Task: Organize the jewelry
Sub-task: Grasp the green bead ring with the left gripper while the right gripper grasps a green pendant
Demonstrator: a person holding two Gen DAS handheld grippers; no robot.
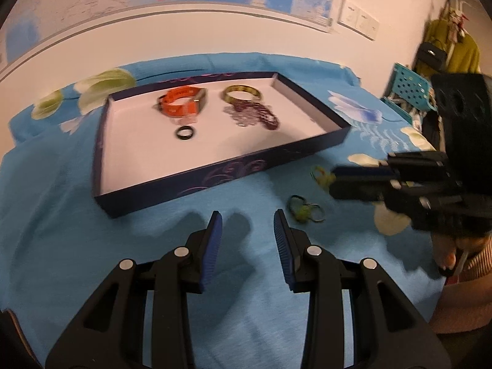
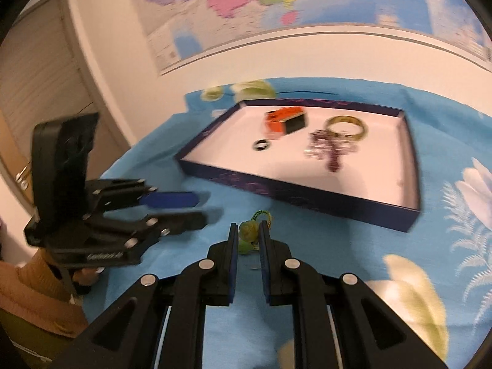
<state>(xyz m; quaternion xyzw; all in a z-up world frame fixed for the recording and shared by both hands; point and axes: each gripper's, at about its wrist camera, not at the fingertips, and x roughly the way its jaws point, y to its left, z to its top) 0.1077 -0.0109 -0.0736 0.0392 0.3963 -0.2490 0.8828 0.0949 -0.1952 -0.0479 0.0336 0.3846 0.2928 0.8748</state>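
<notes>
A dark blue tray (image 1: 215,175) (image 2: 307,198) with a white floor lies on the blue cloth. In it are an orange band (image 1: 181,104) (image 2: 284,120), a gold bangle (image 1: 243,93) (image 2: 347,127), a purple bead bracelet (image 1: 255,115) (image 2: 330,150) and a small black ring (image 1: 185,132) (image 2: 261,145). My left gripper (image 1: 247,218) is open and empty, just in front of the tray. A green earring (image 1: 303,210) lies right of it. My right gripper (image 2: 248,230) (image 1: 333,181) is closed on another green earring (image 2: 250,232) (image 1: 323,176) above the cloth.
The blue floral cloth (image 1: 153,246) covers the table. A map hangs on the wall (image 1: 184,6) behind. A teal perforated basket (image 1: 409,84) and hanging clothes stand at the far right. A door (image 2: 40,92) is at the left.
</notes>
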